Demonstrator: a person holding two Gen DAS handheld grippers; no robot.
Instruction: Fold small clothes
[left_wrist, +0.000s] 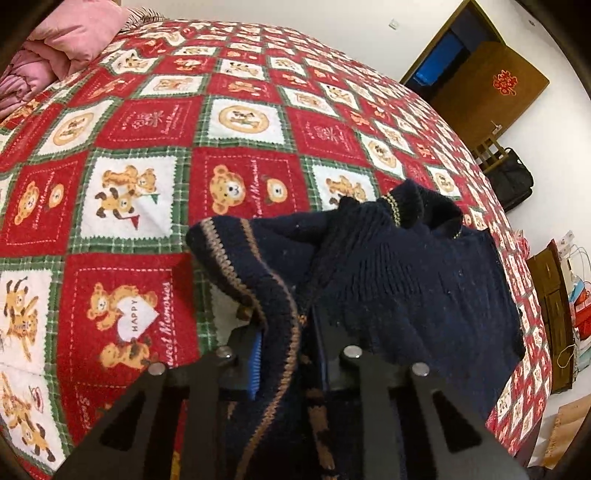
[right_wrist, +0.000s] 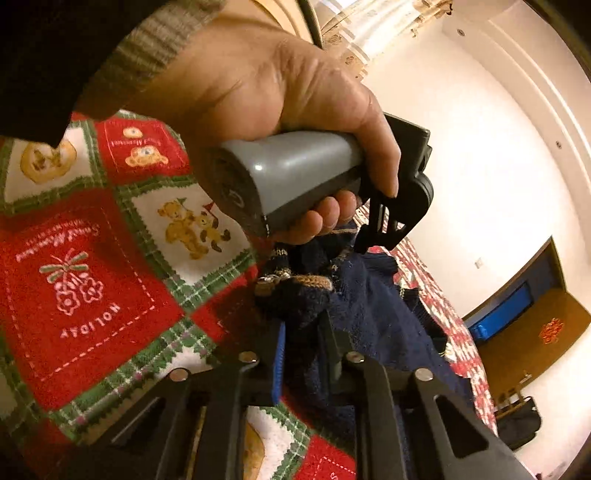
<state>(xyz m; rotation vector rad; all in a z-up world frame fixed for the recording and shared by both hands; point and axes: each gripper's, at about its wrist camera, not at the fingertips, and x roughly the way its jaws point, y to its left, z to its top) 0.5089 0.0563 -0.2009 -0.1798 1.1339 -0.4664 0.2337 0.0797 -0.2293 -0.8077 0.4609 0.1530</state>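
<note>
A small navy knit sweater (left_wrist: 399, 266) with tan striped trim lies bunched on the red teddy-bear quilt (left_wrist: 155, 147). My left gripper (left_wrist: 286, 332) is shut on its striped hem, which runs between the black fingers and drapes toward the camera. In the right wrist view the same navy sweater (right_wrist: 369, 306) is pinched at a trimmed edge by my right gripper (right_wrist: 301, 332), shut on the fabric. Just beyond it a person's hand (right_wrist: 266, 85) grips the grey handle (right_wrist: 291, 173) of the left gripper.
Pink bedding (left_wrist: 70, 40) is piled at the quilt's far left corner. Past the bed's right edge stand a brown door (left_wrist: 491, 85), a dark bag (left_wrist: 511, 181) by a chair, and a wooden cabinet (left_wrist: 554, 317) with clutter. White walls surround the room.
</note>
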